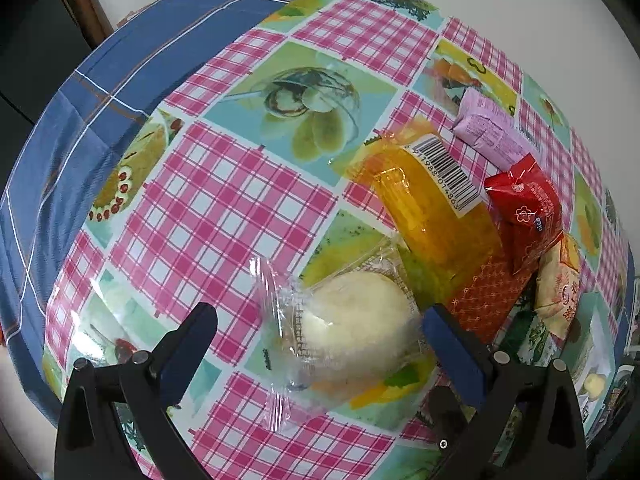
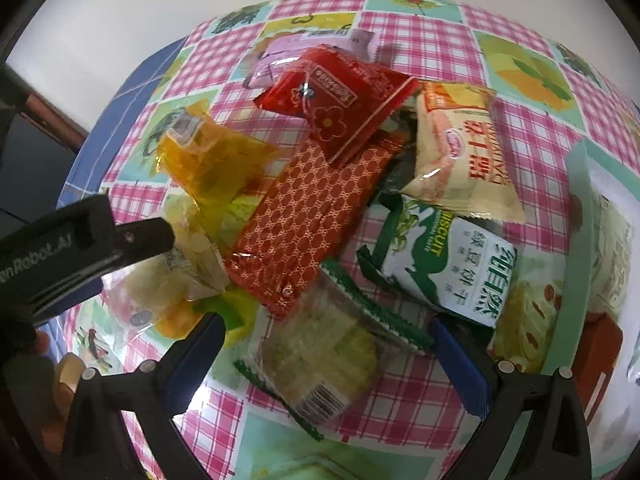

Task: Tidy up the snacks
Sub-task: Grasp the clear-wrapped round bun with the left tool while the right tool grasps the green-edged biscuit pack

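Left tool (image 1: 320, 322) jaws apart, straddling clear-wrapped round bun (image 1: 352, 320) on surface (image 1: 224, 208). Looks light, soft, crinkly slick film: grip across bun body, gently. Right tool (image 2: 328, 334) also apart over green-edged cracker pack (image 2: 320, 356)

Pink checked tablecloth (image 1: 224, 208) over blue cloth (image 1: 100, 92), white wall (image 2: 132, 12) behind.

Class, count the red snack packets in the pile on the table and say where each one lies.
2. A plain red packet sits on top of the pile, near the back. A long red patterned packet lies beneath it, reaching forward. Others may be hidden underneath.
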The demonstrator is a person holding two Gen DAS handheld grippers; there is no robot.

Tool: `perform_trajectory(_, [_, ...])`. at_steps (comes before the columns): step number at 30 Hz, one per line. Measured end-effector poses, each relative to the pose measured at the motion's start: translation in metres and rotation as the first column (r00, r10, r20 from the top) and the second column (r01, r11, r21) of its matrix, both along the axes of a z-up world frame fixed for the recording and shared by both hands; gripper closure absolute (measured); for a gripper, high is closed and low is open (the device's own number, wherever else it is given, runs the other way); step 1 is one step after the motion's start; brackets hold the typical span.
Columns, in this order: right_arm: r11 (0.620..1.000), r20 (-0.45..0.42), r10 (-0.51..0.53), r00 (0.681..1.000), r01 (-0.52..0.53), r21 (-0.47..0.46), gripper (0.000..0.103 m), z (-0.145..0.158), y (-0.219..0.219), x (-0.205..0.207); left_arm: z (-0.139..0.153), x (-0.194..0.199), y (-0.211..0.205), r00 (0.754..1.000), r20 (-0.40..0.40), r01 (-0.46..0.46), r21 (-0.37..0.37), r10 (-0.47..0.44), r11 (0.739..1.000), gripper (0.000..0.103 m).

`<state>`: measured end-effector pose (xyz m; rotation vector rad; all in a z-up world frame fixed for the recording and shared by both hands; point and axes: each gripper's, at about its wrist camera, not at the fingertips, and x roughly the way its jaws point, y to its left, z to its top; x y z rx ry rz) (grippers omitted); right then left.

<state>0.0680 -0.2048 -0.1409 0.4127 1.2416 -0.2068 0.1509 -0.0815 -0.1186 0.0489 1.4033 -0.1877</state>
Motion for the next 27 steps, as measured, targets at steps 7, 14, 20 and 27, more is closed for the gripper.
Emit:
perform_trajectory(7, [0.999, -0.037, -0.007, 0.999, 0.005, -0.043, 0.001, -0.006, 0.002, 0.000, -0.004, 0.001, -0.003, 1.000, -0.007, 0.017, 0.018, -0.017, 1.000, 0.000])
perform_trajectory(14, [0.996, -0.071, -0.008, 0.997, 0.002, -0.085, 0.015, -0.001, -0.002, -0.020, -0.015, 0.004, -0.005, 1.000, -0.021, 0.008, 0.020, -0.008, 1.000, 0.000])
perform_trajectory(20, [0.996, -0.073, -0.008, 0.997, 0.001, -0.084, 0.032, 0.003, -0.003, -0.031, -0.012, 0.003, -0.003, 1.000, -0.024, 0.020, -0.002, -0.020, 1.000, 0.010])
perform_trajectory(27, [0.998, -0.071, -0.029, 0.997, 0.025, -0.059, 0.050, 0.010, -0.007, -0.033, -0.010, -0.004, -0.011, 0.998, -0.032, 0.052, -0.023, -0.052, 0.998, 0.030])
